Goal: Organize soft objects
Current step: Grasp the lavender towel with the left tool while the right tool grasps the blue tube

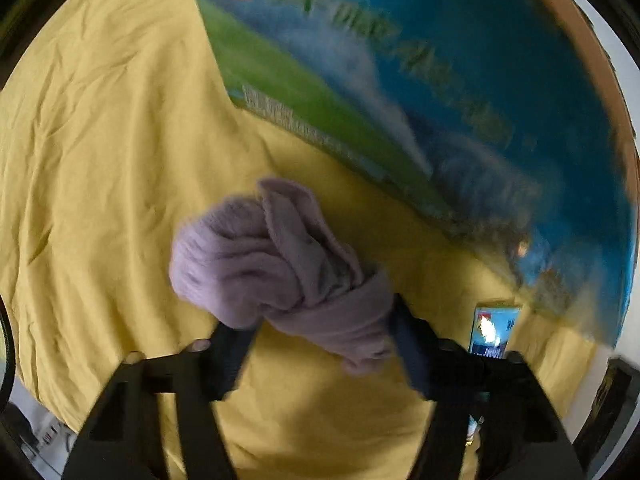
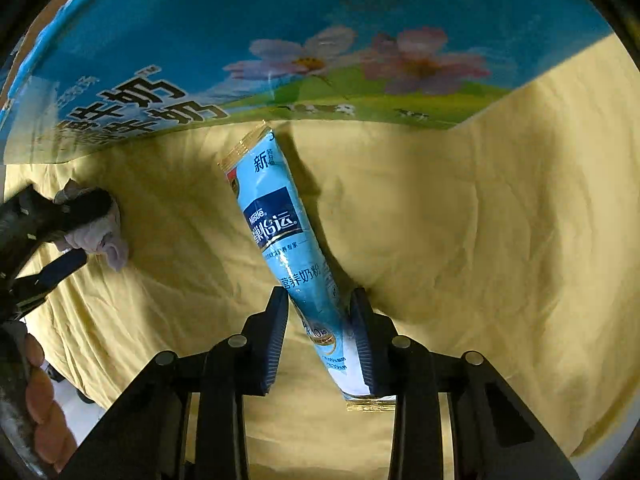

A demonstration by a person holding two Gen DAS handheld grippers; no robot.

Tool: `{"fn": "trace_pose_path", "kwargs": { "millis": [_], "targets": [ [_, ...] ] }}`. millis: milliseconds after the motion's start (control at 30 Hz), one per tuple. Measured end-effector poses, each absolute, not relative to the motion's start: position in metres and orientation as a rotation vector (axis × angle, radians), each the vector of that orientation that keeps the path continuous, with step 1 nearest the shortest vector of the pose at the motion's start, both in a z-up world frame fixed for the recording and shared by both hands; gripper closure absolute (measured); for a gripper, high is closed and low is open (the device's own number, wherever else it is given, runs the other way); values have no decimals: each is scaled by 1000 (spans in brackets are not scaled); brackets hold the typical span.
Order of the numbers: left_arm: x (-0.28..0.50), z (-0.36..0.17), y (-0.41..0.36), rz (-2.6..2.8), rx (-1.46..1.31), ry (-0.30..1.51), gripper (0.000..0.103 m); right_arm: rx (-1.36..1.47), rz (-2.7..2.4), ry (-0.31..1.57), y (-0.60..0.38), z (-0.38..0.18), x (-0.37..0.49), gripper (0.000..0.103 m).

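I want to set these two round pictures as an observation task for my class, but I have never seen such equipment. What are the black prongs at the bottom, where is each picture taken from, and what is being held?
No robot is here: a person holds a two-finger gripper in each hand, and each gripper carries a wide-angle camera looking along its fingers. The prongs are those fingers. One picture comes from the left gripper, which is shut on a bunched lilac cloth. The other comes from the right gripper, which is shut on a light blue milk-powder sachet. Beneath both lies a wrinkled yellow sheet, and on it stands a large blue and green printed box. The right camera also catches the left gripper with its cloth at the picture's left edge.
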State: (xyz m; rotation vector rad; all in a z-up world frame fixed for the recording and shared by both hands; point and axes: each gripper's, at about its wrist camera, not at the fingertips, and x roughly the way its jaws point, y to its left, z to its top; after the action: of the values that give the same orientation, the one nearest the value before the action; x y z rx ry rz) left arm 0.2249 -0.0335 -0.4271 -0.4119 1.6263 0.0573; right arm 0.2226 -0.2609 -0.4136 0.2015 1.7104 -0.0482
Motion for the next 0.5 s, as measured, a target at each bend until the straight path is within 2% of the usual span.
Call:
{"fn": "trace_pose_path", "kwargs": {
  "millis": [100,333,367,400,467,500],
  "targets": [
    [209,-418,-31,40,-362,1627,61,191,-40,1747,-259,-415,222,69],
    [181,-406,-18,-31,-386,1718,60,180,-18,1765,-258,-416,214,68],
    [179,-402,-16,-37,-394,1725,59,182,-13,1755,-257,-416,216,67],
    [177,-397,-12,-45,-423,1724,52,190,-10,1753,-257,-416,218,65],
    [185,-393,-3,-37,-474,1707,43,233,-2,1751,-255,-417,220,53],
    [187,-391,-1,-29,-492,1695,39,266,9,1739,-256,-417,220,52]
  ]
}}
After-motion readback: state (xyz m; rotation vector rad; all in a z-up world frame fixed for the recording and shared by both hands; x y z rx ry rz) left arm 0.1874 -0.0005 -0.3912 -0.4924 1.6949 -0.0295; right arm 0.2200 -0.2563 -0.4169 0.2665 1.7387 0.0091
